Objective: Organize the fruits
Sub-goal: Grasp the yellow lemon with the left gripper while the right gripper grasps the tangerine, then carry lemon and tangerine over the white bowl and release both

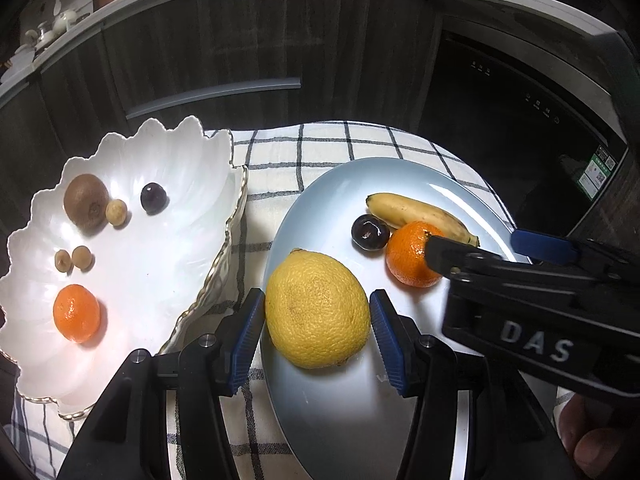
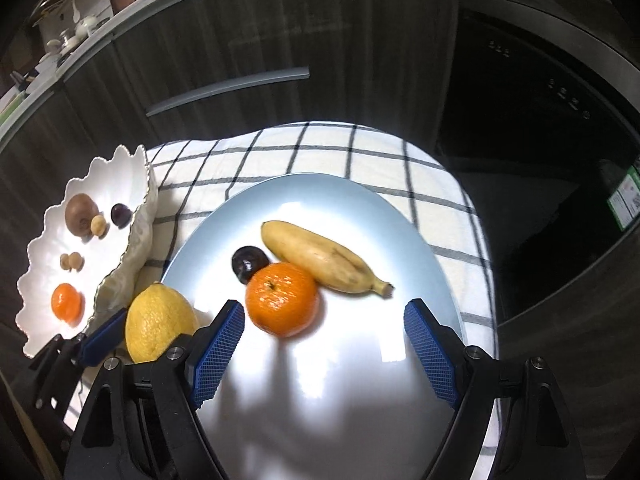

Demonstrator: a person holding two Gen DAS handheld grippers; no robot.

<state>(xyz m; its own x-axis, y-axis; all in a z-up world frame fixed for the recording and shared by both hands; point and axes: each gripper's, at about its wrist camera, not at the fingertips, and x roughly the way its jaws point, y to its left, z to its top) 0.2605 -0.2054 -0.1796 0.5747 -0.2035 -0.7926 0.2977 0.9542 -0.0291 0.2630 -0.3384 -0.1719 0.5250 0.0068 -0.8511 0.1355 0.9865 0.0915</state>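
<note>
A big yellow lemon point(image 1: 317, 309) lies on the blue plate point(image 1: 344, 184) with an orange point(image 1: 410, 254), a dark plum point(image 1: 370, 232) and a banana point(image 1: 420, 214). My left gripper point(image 1: 318, 340) is open with a blue pad on each side of the lemon, close to its skin. My right gripper point(image 2: 324, 350) is open over the plate, just short of the orange point(image 2: 282, 298); it also shows in the left wrist view point(image 1: 480, 258). The lemon point(image 2: 158, 328) and the left gripper's finger point(image 2: 102, 336) show at the left of the right wrist view.
A white scalloped bowl point(image 1: 192, 168) on the left holds a kiwi point(image 1: 86, 200), a plum point(image 1: 153, 198), an orange point(image 1: 76, 313) and small longans point(image 1: 82, 258). Everything stands on a checked cloth point(image 1: 320, 144). Dark cabinets and an oven are behind.
</note>
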